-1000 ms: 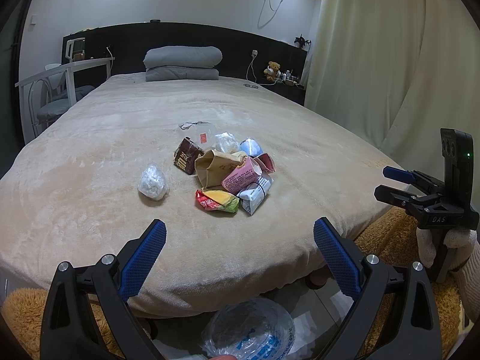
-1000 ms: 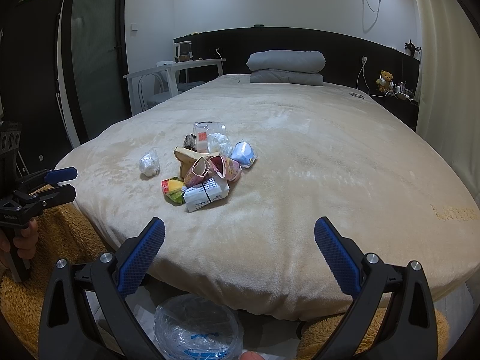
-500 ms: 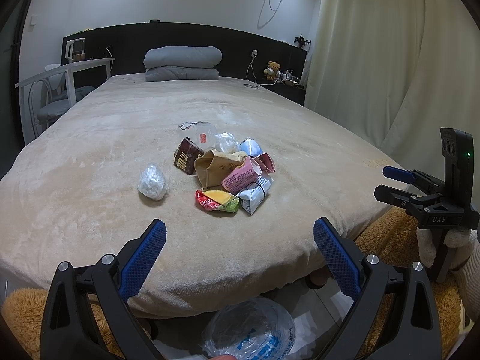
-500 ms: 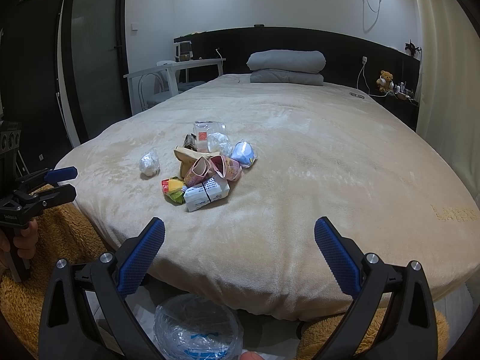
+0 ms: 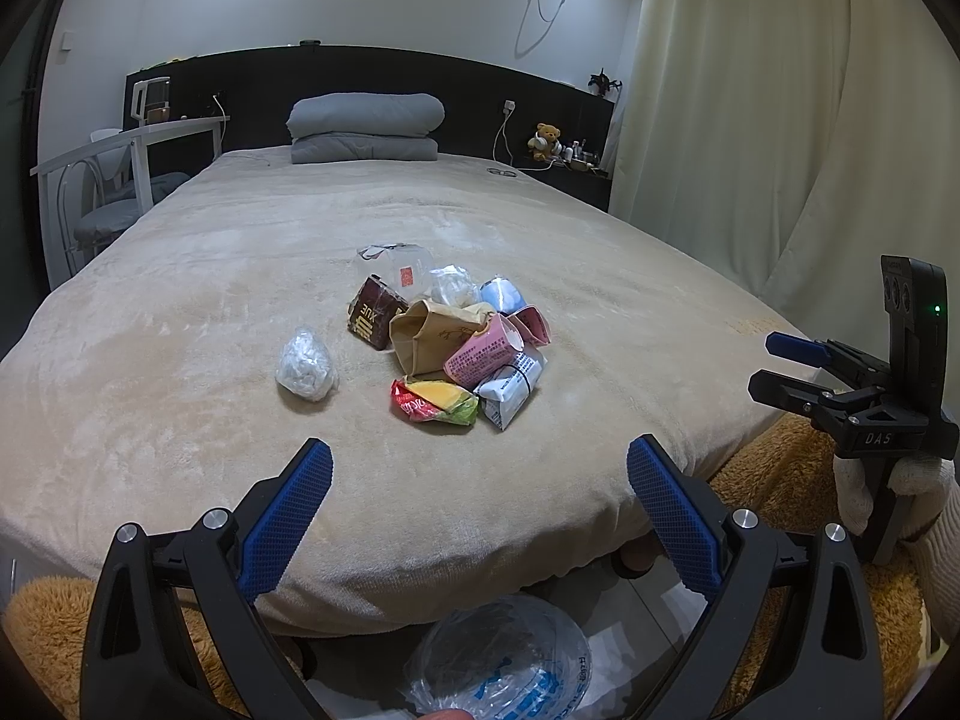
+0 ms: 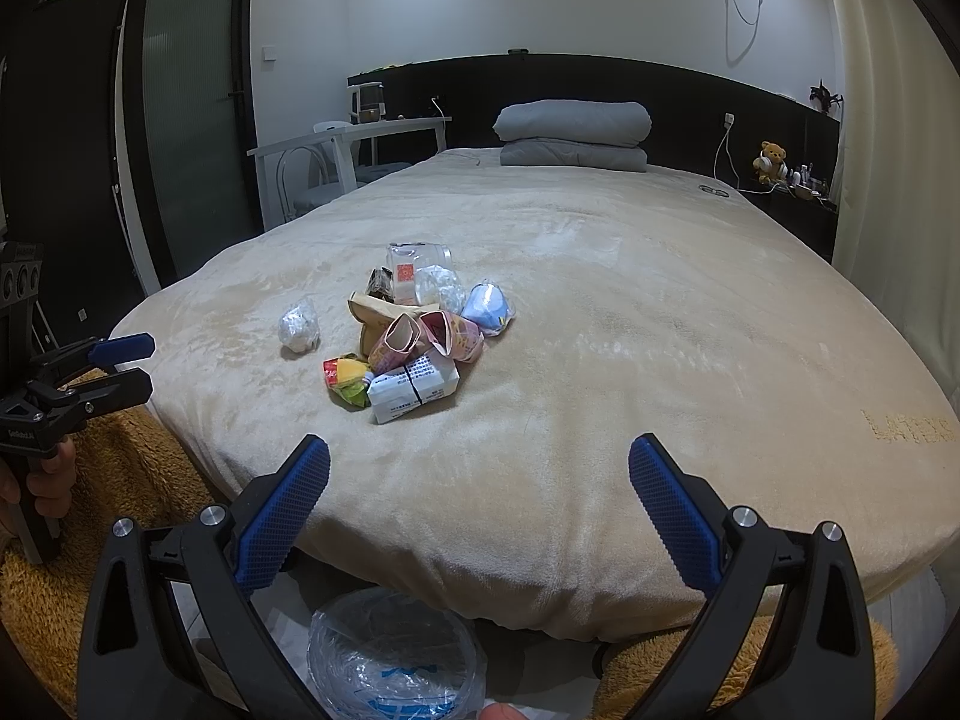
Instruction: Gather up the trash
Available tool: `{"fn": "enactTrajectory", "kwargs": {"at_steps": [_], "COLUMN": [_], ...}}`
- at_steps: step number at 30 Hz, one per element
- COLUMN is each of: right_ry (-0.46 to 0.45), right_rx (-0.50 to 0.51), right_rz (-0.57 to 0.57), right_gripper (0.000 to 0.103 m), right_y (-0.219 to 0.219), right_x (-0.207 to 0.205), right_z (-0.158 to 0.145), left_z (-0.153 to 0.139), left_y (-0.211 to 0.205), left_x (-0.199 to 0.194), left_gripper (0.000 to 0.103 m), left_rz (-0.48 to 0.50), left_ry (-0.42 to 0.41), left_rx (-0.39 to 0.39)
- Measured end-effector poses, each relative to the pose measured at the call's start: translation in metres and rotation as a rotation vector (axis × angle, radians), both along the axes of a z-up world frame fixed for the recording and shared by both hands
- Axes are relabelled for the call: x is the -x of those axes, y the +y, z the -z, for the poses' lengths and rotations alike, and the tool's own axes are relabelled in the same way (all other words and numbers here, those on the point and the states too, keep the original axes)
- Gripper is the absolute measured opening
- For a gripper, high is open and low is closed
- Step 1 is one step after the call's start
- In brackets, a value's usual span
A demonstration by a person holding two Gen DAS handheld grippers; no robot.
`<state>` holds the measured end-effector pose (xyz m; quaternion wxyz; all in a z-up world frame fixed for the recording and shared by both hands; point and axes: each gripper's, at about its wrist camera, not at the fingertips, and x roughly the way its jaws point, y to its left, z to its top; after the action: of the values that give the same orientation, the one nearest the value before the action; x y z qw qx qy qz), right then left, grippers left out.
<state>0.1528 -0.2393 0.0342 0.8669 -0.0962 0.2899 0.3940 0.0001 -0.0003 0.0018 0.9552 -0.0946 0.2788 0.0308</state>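
While both tools hang wide apart and empty at the foot of the bed (image 5: 180,360), nothing has been picked up, and the risks lie in the first reach. The left gripper (image 5: 480,498) has its jaws spread fully, as does the right gripper (image 6: 480,495); each points up the blanket from the near edge. Directly below them, at six o'clock in both views, sits the bin lined with a clear plastic bag (image 6: 393,654), on the floor and partly under the mattress edge.

The trash pile (image 5: 456,348) lies at twelve o'clock from the left tool, eleven from the right, with a crumpled white wad (image 5: 303,365) alone at its nine o'clock side. The pieces overlap, so closing on one would likely drag or topple its neighbours. Thin wrappers on plush fabric may be pinched together with the blanket. With the bin tucked under the overhang, a piece released too early would land on the floor.
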Motion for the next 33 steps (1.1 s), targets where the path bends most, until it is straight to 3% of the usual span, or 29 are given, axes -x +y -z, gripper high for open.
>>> {"fn": "enactTrajectory", "kwargs": {"at_steps": [21,33], "right_ry": [0.021,0.067], "right_rx": [-0.008,-0.078], "right_rz": [-0.001,0.037], "right_gripper": [0.099,0.099], "right_y": [0.002,-0.003], "right_x": [-0.003,-0.019], "right_z": [0.004,-0.004], "left_z": [0.000,-0.002], "left_y": [-0.001,0.010], "left_x": [0.000,-0.002], "left_gripper": [0.097,0.097], "left_rz": [-0.007,-0.048], "left_ry": [0.015,0.008], "left_rx": [-0.003,0.034]}}
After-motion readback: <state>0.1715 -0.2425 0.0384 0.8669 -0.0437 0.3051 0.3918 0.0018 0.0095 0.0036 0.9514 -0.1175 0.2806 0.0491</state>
